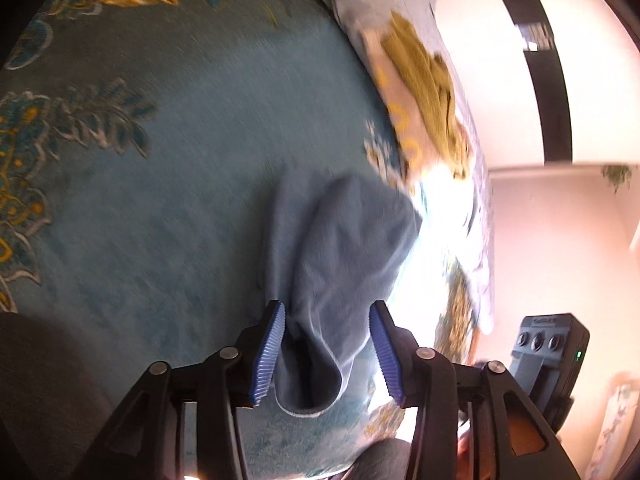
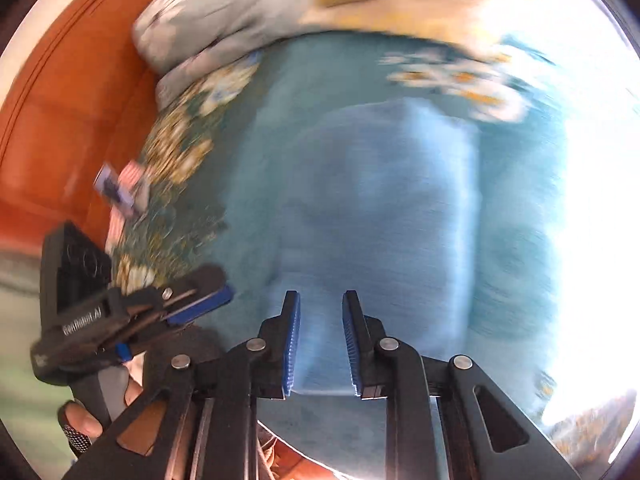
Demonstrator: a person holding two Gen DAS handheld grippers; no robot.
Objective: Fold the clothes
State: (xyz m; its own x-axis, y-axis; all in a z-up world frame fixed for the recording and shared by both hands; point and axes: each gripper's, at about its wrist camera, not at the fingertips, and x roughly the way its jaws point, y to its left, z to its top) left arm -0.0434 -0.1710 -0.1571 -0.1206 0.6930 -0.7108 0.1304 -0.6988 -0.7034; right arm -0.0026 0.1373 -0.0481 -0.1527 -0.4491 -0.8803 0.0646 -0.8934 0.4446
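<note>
Folding a light blue cloth (image 1: 340,248) on a teal floral blanket (image 1: 160,200): left gripper (image 1: 327,354) wide apart around a bunched corner, right gripper (image 2: 320,344) narrowly parted over the edge. Next, likely clamp both and lift.

**Background only**

Teal floral bedspread (image 1: 192,200) covers the work surface. Grey floral pillow (image 2: 216,28) at its far edge. Orange-brown headboard (image 2: 68,120) behind it. Pale wall (image 1: 492,80) with a dark vertical strip (image 1: 536,60).
</note>
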